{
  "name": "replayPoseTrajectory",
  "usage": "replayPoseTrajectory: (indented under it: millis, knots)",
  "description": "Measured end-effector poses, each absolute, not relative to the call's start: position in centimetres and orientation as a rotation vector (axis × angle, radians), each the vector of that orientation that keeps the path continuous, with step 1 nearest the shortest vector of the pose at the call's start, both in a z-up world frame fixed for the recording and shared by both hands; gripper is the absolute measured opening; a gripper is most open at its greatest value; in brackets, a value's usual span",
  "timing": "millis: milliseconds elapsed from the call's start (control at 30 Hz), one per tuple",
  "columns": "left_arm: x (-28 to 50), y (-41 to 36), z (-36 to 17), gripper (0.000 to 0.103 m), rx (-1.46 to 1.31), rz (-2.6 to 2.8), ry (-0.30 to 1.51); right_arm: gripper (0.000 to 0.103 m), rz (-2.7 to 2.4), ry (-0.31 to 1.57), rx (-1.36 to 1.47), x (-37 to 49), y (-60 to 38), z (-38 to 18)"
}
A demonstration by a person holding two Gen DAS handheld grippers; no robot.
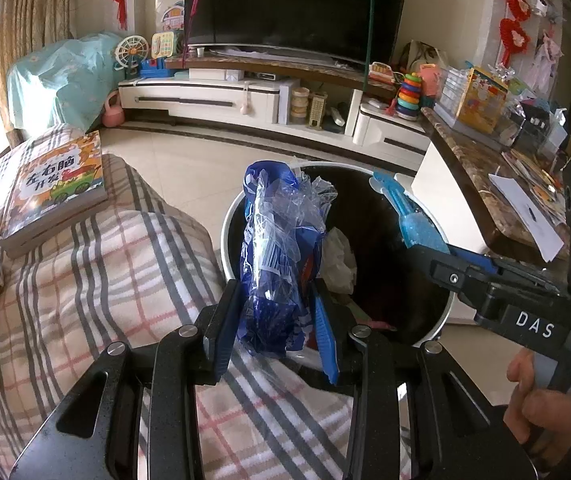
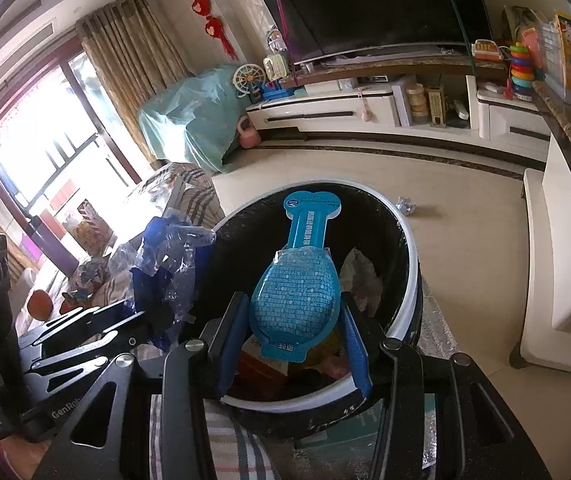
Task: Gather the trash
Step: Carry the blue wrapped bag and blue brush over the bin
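Blue plastic wrapper (image 1: 275, 264) pinched in left gripper (image 1: 273, 332), teal blister pack (image 2: 297, 300) in right gripper (image 2: 291, 344); 2 loads poised over trash bin (image 2: 409, 280) for dropping.

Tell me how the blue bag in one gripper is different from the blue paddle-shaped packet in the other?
The blue plastic bag is soft, crumpled and partly see-through; the paddle-shaped packet is flat, stiff-looking and opaque. The bag is dark blue, the packet lighter turquoise. The left gripper holds the bag, the right gripper the packet. Both are clamped and held above the black bin.
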State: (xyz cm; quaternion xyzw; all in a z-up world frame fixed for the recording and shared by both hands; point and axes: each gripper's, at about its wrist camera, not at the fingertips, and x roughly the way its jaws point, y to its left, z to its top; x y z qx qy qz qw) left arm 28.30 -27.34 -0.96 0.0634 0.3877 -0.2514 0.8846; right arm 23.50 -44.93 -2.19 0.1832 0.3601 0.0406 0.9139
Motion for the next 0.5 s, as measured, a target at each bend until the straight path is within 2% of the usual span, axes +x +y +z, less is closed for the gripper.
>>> replayPoseTrajectory:
  millis: [500]
  knots:
    - [29.5,-28.3,-1.2,0.037,0.131,-0.524,0.826,0.046,0.073,0.752,0.38,24.1,-45.2,-2.3]
